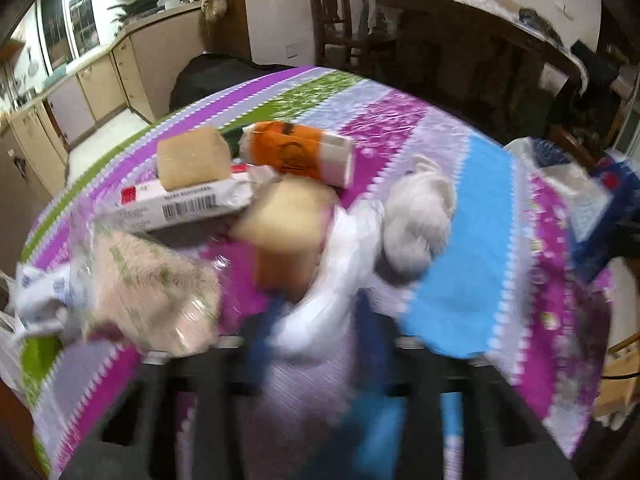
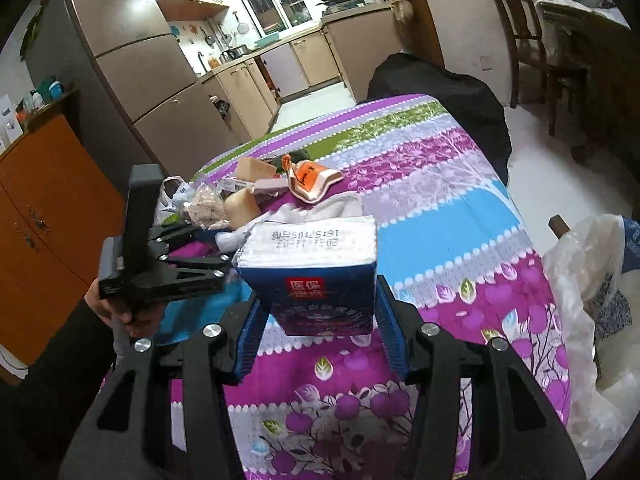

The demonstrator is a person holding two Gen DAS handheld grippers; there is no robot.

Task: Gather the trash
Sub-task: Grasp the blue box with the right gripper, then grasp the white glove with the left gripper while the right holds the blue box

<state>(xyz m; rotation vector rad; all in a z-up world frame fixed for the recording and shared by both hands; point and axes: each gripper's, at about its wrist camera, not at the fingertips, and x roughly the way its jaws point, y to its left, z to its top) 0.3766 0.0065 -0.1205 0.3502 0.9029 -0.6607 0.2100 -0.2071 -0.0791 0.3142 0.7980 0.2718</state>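
Observation:
Trash lies heaped on the flowered tablecloth [image 1: 460, 288]: a tan block [image 1: 192, 158], an orange-and-white wrapper [image 1: 296, 152], a long white barcode box [image 1: 180, 204], a pinkish packet in clear film [image 1: 152, 280] and a white wad [image 1: 416, 224]. The left wrist view is blurred. In it, my left gripper [image 1: 316, 332] is shut on a white crumpled plastic piece [image 1: 324, 280] at the pile's near edge. The right wrist view shows the same left gripper [image 2: 218, 246] at the pile. My right gripper [image 2: 320, 336] is shut on a blue-and-white carton [image 2: 316, 272], held above the cloth.
A crinkled white plastic bag [image 2: 580, 280] hangs at the table's right edge. A black bulky shape [image 2: 440, 92] sits beyond the far end. An orange cabinet [image 2: 48, 216] stands to the left and a wooden chair [image 2: 524, 40] at the back right.

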